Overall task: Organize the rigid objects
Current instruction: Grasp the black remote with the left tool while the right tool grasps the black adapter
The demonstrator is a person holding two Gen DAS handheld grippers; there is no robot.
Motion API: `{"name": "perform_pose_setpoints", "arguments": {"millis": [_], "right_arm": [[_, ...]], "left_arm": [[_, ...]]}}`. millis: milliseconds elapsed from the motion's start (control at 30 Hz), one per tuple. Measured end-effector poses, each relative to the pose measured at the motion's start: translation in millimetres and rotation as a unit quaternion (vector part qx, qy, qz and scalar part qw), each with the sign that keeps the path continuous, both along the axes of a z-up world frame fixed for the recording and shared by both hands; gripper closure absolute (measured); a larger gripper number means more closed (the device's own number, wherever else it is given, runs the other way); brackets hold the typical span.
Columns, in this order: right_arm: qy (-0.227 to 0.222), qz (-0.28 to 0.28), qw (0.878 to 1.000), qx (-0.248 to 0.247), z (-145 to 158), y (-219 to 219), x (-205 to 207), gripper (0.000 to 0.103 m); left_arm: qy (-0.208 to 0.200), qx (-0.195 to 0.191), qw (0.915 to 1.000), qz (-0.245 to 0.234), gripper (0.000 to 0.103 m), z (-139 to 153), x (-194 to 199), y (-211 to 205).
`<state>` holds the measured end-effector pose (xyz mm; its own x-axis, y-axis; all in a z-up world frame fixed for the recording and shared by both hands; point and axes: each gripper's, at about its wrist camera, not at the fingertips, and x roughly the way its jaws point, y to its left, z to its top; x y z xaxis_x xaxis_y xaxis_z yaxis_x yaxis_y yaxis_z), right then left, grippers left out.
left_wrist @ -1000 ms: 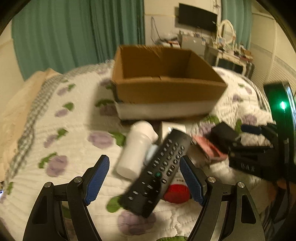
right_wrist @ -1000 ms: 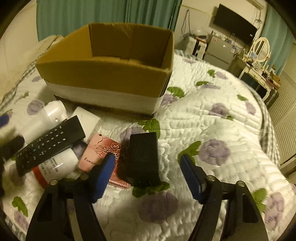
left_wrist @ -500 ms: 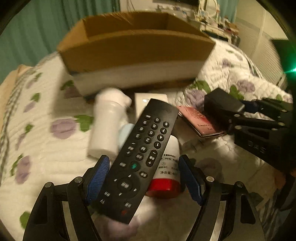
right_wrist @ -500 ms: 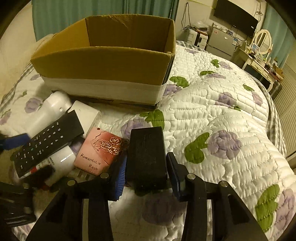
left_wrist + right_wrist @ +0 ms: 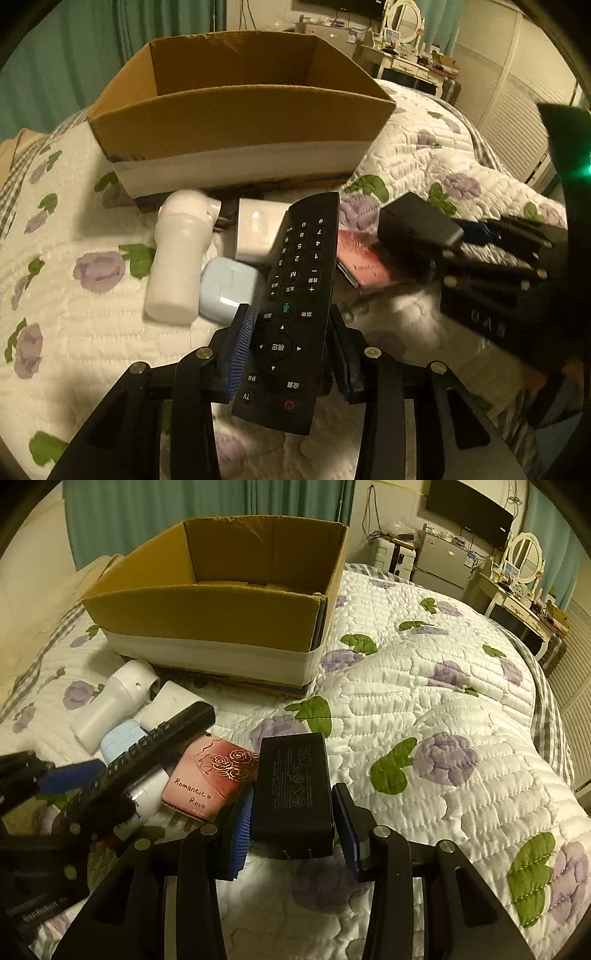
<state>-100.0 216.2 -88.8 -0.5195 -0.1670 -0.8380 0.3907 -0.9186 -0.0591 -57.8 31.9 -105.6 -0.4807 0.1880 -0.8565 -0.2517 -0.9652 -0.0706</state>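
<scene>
Black remote control [image 5: 295, 302] sits clamped between the blue pads of the left gripper [image 5: 291, 354], its far end raised over the quilt [image 5: 74, 332] just short of the cardboard box [image 5: 236, 122].

From the right wrist, the right gripper [image 5: 293, 827] is closed on a black power adapter [image 5: 293, 786], beside the pink case [image 5: 210, 775], prongs pointing near.

We see the black remote [image 5: 295, 295] clamped between blue fingers [image 5: 242, 343], keypad up, its far end pointing to 12 o'clock at the open cardboard box [image 5: 236, 122]. The black power adapter [image 5: 293, 786] is gripped too, label up, prongs toward us. At 10 o'clock lie the white bottle [image 5: 177, 258], pale-blue case [image 5: 225, 288], white block [image 5: 256, 232] and pink rose box [image 5: 210, 775].
</scene>
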Motion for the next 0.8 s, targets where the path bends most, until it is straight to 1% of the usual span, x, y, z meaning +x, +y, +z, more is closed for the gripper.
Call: {"name": "perform_pose_setpoints", "arguments": {"millis": [100,167,233,333,567,667,800], "right_arm": [[0.0,-0.001,1.0,-0.001,0.3,-0.4,0.9,0.063],[-0.001,-0.001,1.0,-0.003,0.1,0.2,0.8,0.063],[-0.001,-0.002,1.0,-0.006,0.5,1.3,0.7,0.063],[-0.001,-0.002,1.0,-0.01,2.3,2.6,-0.1,0.063],[0.016,0.002,1.0,-0.016,19.1,5.8,9.3,0.065],[0.032,-0.001,0.999,-0.021,31.1,9.9,15.8,0.065],[0.063,-0.005,0.997,-0.036,56.8,13.9,26.7,0.065]], "left_arm": [[-0.003,-0.023,0.9997,0.003,0.064,-8.0,-11.6,5.1],[0.0,-0.019,0.9998,0.0,0.066,-7.9,-15.0,5.0],[0.008,-0.019,0.9998,-0.006,0.074,-5.1,-13.5,9.0],[0.024,-0.027,0.9992,-0.016,0.08,1.2,-8.5,16.1],[0.057,-0.02,0.9981,-0.007,0.084,25.3,5.8,17.7],[0.074,-0.014,0.9971,-0.003,0.085,40.2,13.4,15.3],[0.095,-0.014,0.9954,0.001,0.085,57.4,20.7,15.3]]}}
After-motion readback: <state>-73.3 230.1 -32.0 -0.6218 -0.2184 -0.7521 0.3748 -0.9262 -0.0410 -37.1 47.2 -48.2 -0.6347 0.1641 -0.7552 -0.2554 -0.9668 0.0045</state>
